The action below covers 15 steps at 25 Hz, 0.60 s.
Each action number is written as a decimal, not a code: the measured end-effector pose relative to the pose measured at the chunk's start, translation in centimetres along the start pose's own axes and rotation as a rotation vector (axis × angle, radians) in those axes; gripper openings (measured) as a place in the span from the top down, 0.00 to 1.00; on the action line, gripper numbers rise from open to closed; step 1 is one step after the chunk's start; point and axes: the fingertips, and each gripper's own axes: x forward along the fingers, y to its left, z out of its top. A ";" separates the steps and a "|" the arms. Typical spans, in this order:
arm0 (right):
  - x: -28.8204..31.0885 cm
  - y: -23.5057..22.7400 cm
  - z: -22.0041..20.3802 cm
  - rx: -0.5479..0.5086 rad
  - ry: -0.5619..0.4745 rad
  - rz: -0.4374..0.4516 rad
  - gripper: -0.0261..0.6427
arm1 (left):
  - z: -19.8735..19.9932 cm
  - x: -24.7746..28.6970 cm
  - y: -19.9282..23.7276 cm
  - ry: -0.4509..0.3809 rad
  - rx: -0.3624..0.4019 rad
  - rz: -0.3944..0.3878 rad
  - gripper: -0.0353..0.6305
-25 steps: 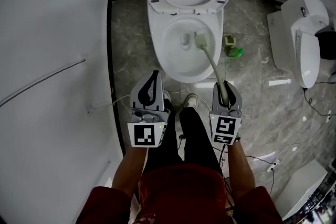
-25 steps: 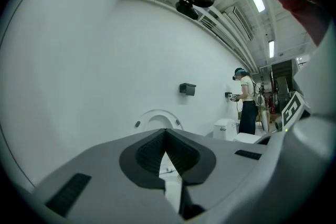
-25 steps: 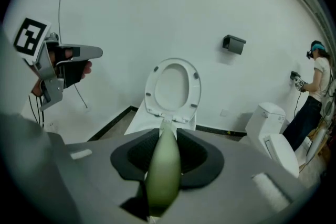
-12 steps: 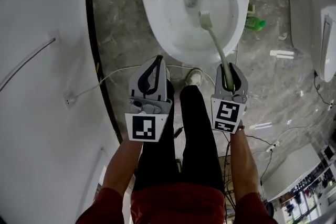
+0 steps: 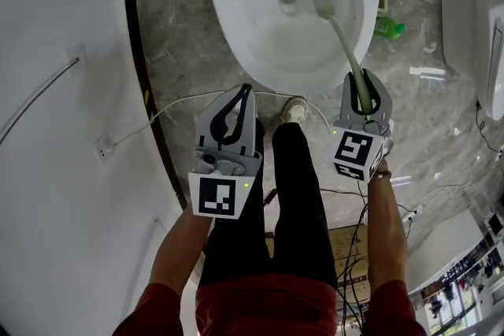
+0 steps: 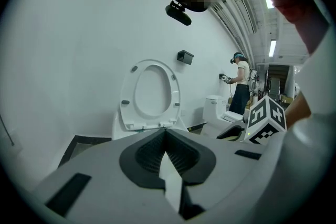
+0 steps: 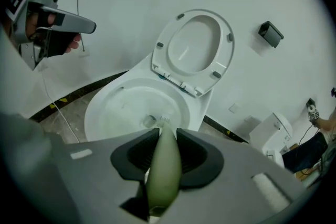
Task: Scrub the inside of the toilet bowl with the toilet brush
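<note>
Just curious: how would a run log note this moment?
right gripper: shut on toilet brush | head inside toilet bowl | left gripper: shut, empty

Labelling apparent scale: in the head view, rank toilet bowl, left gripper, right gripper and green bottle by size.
1. toilet bowl
2. left gripper, though maybe just nearer
3. right gripper, gripping toilet brush
4. green bottle

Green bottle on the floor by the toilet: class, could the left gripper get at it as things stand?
Probably not directly. The toilet and the brush in the right gripper lie between the left gripper and the green bottle. It would have to go round.
</note>
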 end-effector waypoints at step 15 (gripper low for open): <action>0.4 8.6 1.8 0.526 0.061 0.209 0.79 | 0.4 0.6 1.5 0.008 -0.007 0.028 0.94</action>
